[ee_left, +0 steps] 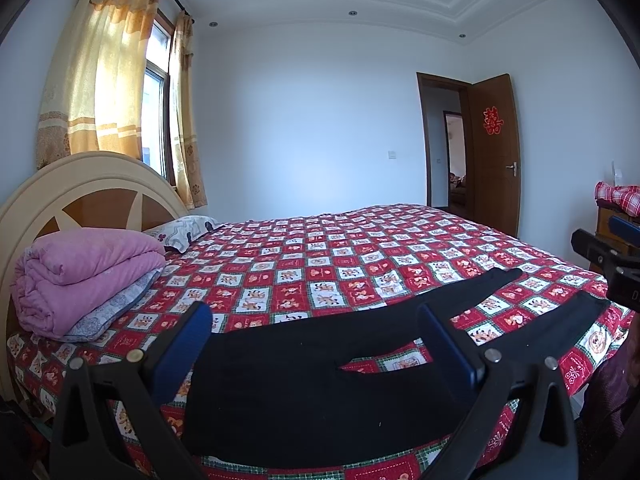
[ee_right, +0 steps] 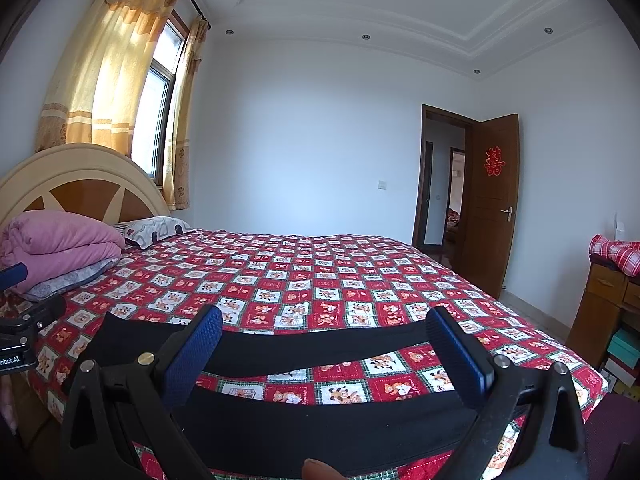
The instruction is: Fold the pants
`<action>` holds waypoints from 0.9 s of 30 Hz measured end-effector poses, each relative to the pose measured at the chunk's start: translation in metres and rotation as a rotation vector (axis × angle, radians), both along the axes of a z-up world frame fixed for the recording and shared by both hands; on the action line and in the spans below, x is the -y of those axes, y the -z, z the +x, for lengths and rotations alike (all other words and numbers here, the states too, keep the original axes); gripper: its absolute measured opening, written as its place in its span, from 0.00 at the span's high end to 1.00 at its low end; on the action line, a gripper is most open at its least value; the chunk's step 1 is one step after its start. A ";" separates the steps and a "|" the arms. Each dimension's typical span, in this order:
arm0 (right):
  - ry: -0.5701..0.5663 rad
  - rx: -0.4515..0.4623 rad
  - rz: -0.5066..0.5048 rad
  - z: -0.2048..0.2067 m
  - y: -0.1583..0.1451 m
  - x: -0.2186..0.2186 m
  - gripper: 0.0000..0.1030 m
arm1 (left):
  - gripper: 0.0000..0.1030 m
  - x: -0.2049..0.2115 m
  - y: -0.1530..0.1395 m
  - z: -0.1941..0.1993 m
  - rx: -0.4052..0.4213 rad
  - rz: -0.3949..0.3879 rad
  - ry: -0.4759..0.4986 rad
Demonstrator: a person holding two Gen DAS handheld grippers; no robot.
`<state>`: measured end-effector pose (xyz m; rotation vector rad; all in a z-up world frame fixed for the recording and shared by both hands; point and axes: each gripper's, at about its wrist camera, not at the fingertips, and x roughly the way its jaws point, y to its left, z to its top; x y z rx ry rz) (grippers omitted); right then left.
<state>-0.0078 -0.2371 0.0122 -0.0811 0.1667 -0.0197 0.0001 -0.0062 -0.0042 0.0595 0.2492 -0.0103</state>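
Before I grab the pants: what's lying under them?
The black pants lie spread flat on the red checked bedspread, which shows between the two legs. Anything beneath the fabric itself is covered, though no bulge shows.

Both wrist cams low, bed shared

A red double-happiness character, 囍, is stuck on the open brown door, at about head height above the handle; it shows in both wrist views. In the right wrist view, the black body of the left gripper at the picture's left edge carries white lettering cut off by the frame, reading "obot.AI". The small print inside the squares of the red checked bedspread is too small to read.
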 end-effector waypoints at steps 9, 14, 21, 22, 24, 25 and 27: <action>-0.002 -0.002 -0.004 0.001 0.001 -0.001 0.01 | 0.00 0.000 0.000 0.000 -0.001 -0.001 0.000; -0.003 -0.005 -0.006 0.000 0.001 -0.002 0.01 | 0.00 -0.001 0.000 0.000 -0.001 -0.001 0.001; -0.003 -0.007 -0.007 -0.001 0.001 -0.002 0.01 | 0.00 -0.001 0.000 0.000 -0.002 -0.001 0.000; -0.004 -0.007 -0.008 -0.001 0.001 -0.003 0.01 | 0.00 -0.001 0.000 0.000 -0.002 -0.002 0.001; -0.004 -0.007 -0.008 -0.001 0.001 -0.003 0.01 | 0.00 -0.001 0.000 0.001 -0.002 -0.002 0.001; -0.004 -0.007 -0.008 -0.001 0.002 -0.003 0.01 | 0.00 -0.001 0.000 0.001 -0.002 -0.002 0.001; -0.005 -0.008 -0.009 -0.002 0.002 -0.003 0.01 | 0.00 -0.001 0.000 0.001 -0.002 -0.002 0.000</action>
